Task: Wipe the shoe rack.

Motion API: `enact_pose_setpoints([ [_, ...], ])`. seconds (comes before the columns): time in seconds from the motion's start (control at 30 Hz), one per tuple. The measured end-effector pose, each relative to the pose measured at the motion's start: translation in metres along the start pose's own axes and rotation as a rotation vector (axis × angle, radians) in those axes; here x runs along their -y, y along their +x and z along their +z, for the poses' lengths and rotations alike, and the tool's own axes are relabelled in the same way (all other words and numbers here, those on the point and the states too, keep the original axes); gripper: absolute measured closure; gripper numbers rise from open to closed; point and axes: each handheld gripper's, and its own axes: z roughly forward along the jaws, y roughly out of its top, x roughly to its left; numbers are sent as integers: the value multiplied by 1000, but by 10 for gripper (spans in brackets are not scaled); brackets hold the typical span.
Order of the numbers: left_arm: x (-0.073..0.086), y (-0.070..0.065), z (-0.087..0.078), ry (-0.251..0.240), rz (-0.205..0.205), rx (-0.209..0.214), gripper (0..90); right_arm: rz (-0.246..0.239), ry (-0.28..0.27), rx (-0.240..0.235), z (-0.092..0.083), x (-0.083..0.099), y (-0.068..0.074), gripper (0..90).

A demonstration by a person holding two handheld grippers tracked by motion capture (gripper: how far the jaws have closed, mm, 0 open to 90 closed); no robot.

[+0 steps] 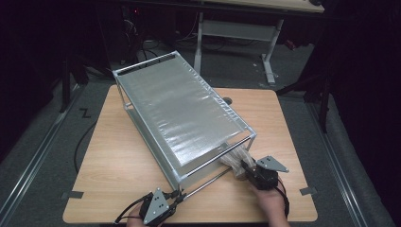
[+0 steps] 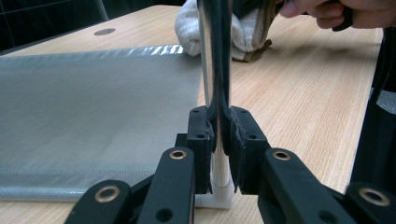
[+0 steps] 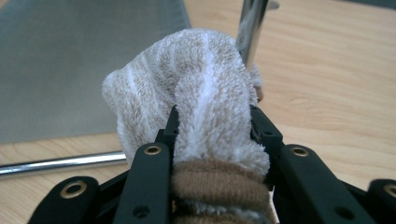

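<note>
High view: L gripper (image 1: 176,197) clamps rack leg (image 2: 215,70), R gripper (image 3: 212,135) grips towel (image 3: 196,79).

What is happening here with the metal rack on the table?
A person works at a wooden table with a gripper in each hand. The left gripper is clamped on a chrome post at the near corner of the metal rack, steadying it. The right gripper holds a bunched towel against the rack's other near post, apparently wiping it.

I count one metal rack (image 1: 182,116) on the surface (image 1: 118,161), one folded towel (image 1: 235,160) at the rack's near corner, and two claws: left claw (image 1: 177,198), right claw (image 1: 243,166).
</note>
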Motion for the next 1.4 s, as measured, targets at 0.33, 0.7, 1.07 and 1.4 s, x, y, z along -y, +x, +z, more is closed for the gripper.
enact_pose_setpoints([
  [0.33,0,0,0,-1,-1,2,795,-13,-131,47,-24,-18,2,668],
  [0.7,0,0,0,-1,0,6,795,-36,-279,98,-54,-37,5,667],
  [1.07,0,0,0,-2,1,8,795,-24,-204,90,-40,-26,1,667],
  [1.4,-1,0,3,-5,0,19,796,-3,-10,51,-4,5,-5,671],
])
